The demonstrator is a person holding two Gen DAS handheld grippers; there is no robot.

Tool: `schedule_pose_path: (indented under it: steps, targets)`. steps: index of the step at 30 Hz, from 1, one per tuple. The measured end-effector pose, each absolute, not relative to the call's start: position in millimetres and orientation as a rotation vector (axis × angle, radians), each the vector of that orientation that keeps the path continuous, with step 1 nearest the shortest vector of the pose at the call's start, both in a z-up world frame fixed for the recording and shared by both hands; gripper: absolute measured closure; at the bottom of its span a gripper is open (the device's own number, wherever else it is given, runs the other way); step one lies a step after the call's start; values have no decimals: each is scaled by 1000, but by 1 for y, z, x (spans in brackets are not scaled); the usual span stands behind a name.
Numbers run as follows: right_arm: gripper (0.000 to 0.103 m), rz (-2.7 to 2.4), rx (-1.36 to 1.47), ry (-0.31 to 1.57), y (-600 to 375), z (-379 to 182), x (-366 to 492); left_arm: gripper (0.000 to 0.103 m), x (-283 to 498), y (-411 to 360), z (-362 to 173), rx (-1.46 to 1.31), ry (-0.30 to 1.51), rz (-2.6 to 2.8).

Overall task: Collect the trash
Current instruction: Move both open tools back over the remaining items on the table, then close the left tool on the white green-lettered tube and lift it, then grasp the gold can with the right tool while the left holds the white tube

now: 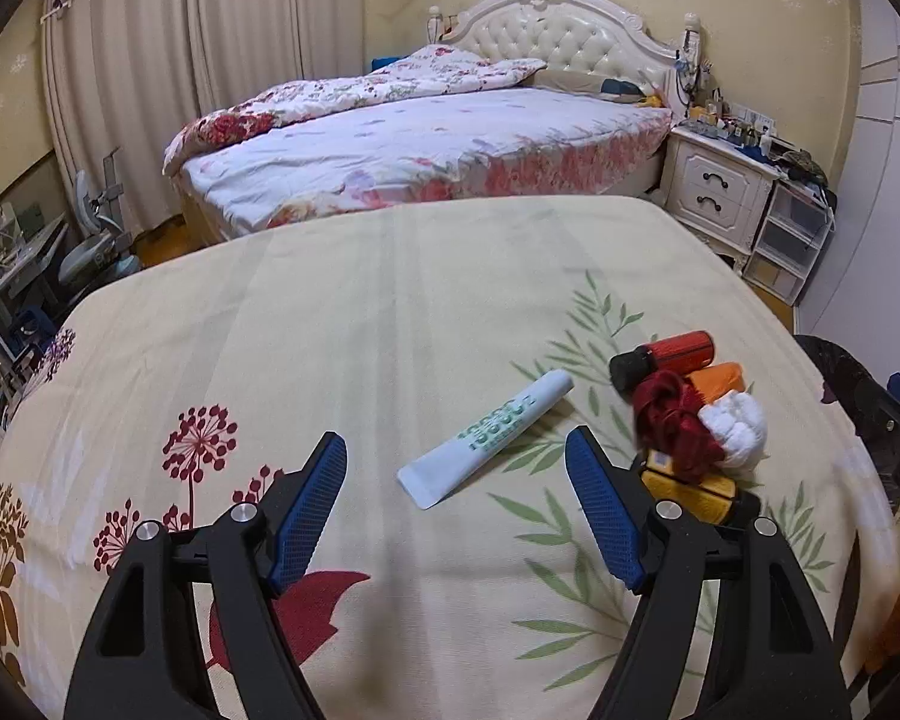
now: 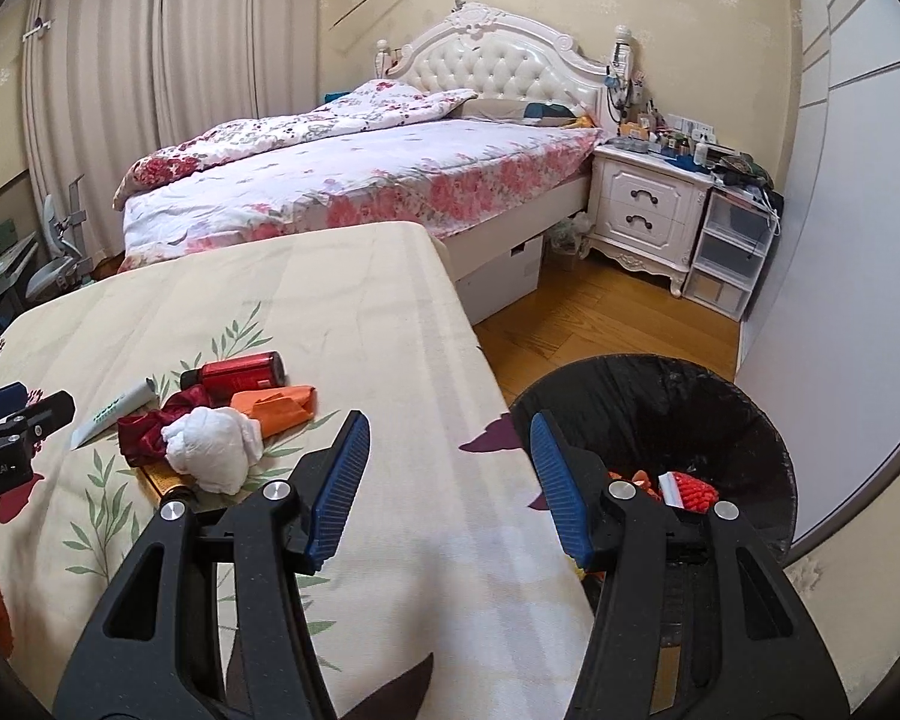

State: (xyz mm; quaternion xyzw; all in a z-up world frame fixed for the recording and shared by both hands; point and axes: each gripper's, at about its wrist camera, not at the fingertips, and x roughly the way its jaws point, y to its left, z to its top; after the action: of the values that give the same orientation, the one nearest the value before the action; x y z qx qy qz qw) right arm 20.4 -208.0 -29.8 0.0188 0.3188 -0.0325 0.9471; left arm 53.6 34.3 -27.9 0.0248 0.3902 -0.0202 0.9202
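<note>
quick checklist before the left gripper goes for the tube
1. Left gripper open and empty: ok.
2. Tube lying free on the cloth, apart from the pile: ok.
3. Tube between the finger lines, just ahead: ok.
4. Right gripper open, empty, clear of the tube: ok.
5. Bin open, with room: ok.
6. Tube's cap on: cannot tell.

A home bedroom is showing here: a bed (image 2: 354,180) with a tufted white headboard (image 2: 498,69) and floral quilt is standing against patterned wallpaper. A cluttered white nightstand (image 2: 648,210) is sitting beside it, and long curtains (image 2: 150,78) are hanging above wooden flooring (image 2: 600,324).
</note>
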Motion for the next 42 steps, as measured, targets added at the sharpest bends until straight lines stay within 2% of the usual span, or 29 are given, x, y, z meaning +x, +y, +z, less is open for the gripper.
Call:
schedule_pose_path:
  steps: [19, 25, 27, 29, 42]
  targets:
    - [48, -18, 28, 754, -187, -46, 64, 30, 92, 23, -55, 117, 902, -92]
    - [48, -10, 28, 770, -185, -49, 71, 61, 96, 16, -56, 130, 902, -153]
    - [48, -12, 27, 773, -185, -49, 71, 75, 92, 13, -56, 146, 893, -162]
    - [48, -14, 24, 776, -184, -49, 69, 84, 89, 13, -56, 152, 888, -157]
    - [47, 32, -18, 811, -165, -54, 44, 86, 43, 48, -52, 105, 892, -113]
